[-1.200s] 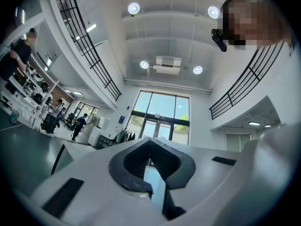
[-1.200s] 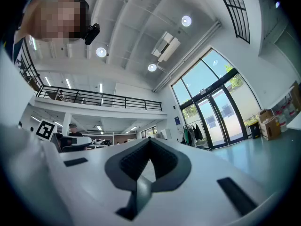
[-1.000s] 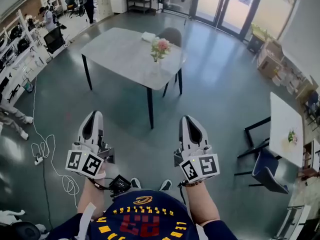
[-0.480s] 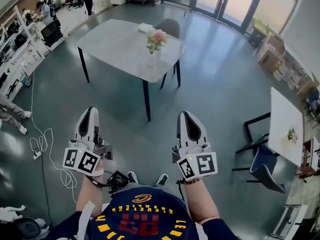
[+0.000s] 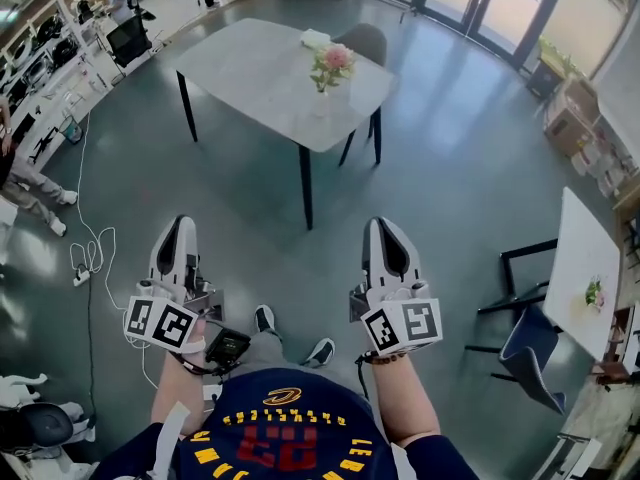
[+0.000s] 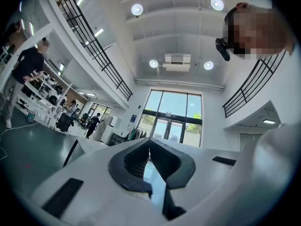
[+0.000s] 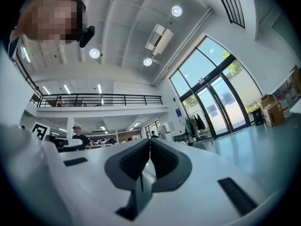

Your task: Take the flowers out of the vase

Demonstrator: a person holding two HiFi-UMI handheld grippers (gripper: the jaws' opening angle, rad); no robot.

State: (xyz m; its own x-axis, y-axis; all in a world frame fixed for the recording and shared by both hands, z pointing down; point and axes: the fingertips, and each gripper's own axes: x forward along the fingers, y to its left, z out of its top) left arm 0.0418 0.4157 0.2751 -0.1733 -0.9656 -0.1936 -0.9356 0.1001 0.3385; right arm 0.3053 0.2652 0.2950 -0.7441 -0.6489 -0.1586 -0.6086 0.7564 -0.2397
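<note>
**A:** Where are the pink flowers with green leaves (image 5: 332,62)?

**B:** They stand in the clear glass vase (image 5: 321,101) on the grey table with black legs (image 5: 250,68). That is up at twelve o'clock, well apart from us across the shiny floor (image 5: 250,218).

**A:** Are we holding anything?

**B:** No. Our left hand-held gripper (image 5: 179,228), down at seven o'clock, is clenched tight with nothing in it. Our right hand-held gripper (image 5: 383,228), at five o'clock, is clenched and empty too.

**A:** So how much have we done?

**B:** None of it yet, we think. We must walk to the table, open a gripper, pinch the stems and lift the flowers out.
</note>
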